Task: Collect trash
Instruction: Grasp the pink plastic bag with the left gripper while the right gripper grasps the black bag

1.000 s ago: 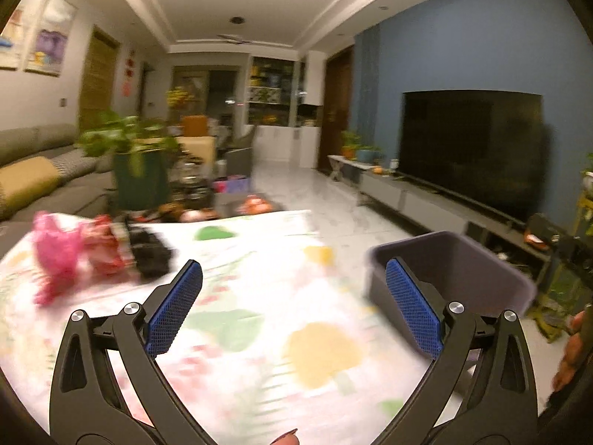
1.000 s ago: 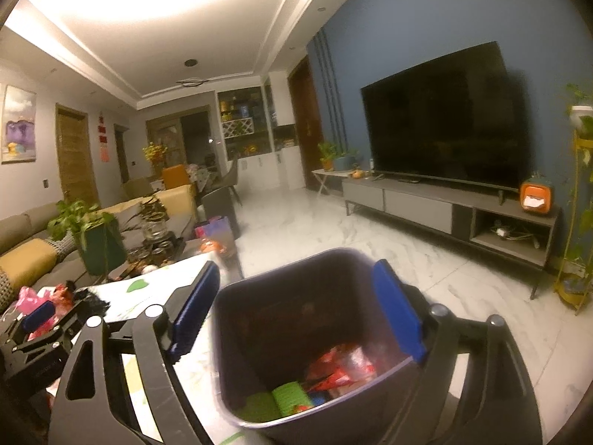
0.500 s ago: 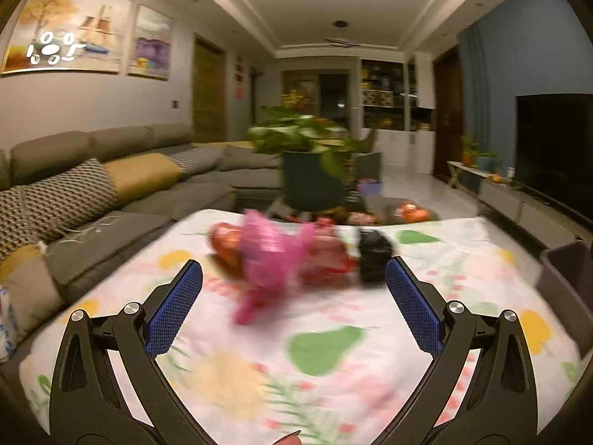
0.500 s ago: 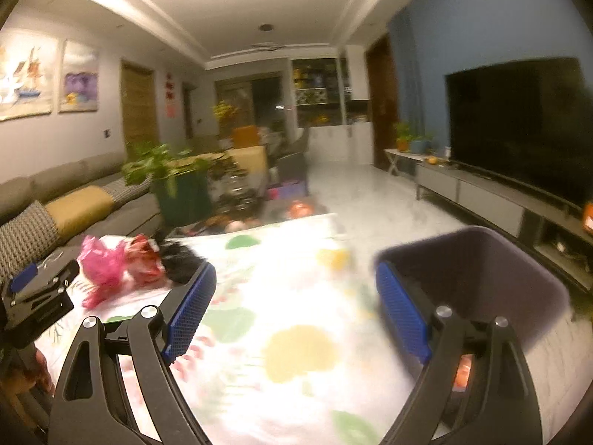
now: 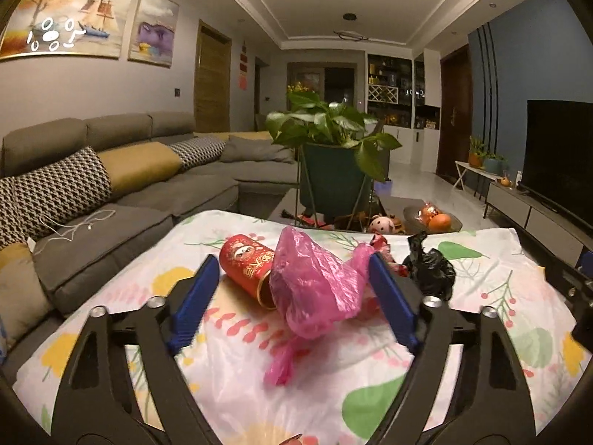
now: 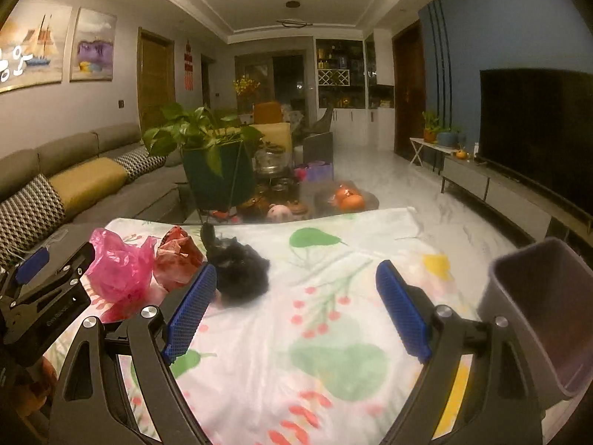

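A crumpled pink plastic bag (image 5: 315, 285) lies on the floral tablecloth (image 5: 237, 382), between the fingers of my open left gripper (image 5: 294, 302). A red can (image 5: 248, 265) lies on its side just behind the bag. A red wrapper (image 5: 383, 246) and a crumpled black bag (image 5: 430, 269) lie to the right. In the right wrist view the pink bag (image 6: 118, 267), red wrapper (image 6: 176, 256) and black bag (image 6: 239, 272) sit at the left. My right gripper (image 6: 296, 311) is open and empty over the cloth. The grey trash bin (image 6: 537, 319) stands at the right table edge.
A grey sofa (image 5: 122, 185) with cushions runs along the left. A potted plant (image 5: 333, 163) and a low table with oranges (image 5: 437, 220) stand beyond the cloth. A TV (image 6: 537, 126) on a long cabinet lines the right wall.
Both grippers swung left, away from the bin and toward the trash pile. The left gripper moved closer, so the pink bag now sits between its fingers.
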### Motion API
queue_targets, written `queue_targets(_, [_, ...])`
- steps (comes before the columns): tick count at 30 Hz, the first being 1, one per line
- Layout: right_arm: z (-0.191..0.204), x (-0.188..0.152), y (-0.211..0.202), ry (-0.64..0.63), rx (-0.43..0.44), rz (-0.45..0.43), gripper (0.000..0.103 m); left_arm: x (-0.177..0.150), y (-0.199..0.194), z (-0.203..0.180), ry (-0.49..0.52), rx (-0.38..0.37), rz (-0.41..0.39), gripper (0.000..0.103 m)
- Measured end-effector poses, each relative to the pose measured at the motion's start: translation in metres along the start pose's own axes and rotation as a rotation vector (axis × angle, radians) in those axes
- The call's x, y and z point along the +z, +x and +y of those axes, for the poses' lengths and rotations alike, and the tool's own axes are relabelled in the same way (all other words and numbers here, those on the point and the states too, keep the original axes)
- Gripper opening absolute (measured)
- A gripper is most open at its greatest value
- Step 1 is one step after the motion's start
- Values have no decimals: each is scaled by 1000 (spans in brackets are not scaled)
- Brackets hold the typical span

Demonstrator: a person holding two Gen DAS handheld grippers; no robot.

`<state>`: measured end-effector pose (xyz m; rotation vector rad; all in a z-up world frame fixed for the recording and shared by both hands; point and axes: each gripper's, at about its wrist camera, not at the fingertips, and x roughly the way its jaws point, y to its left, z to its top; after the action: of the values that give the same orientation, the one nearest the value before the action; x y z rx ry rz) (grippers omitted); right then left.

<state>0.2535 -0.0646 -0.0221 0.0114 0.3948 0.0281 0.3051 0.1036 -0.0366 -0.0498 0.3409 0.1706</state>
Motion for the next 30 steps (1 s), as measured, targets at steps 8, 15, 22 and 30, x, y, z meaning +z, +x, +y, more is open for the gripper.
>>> queue_targets(8, [32, 5, 31, -54, 15, -1, 85, -15, 35, 15, -40, -74, 107, 10])
queue_targets(15, [46, 2, 59, -61, 10, 16, 85, -12, 9, 29, -111, -128, 24, 0])
queue_targets(22, [59, 0, 95, -66, -9, 49, 81, -6, -30, 55, -183, -108, -72, 0])
queue_targets(30, [71, 5, 132, -69, -31, 96, 71, -8, -28, 64, -201, -74, -76, 0])
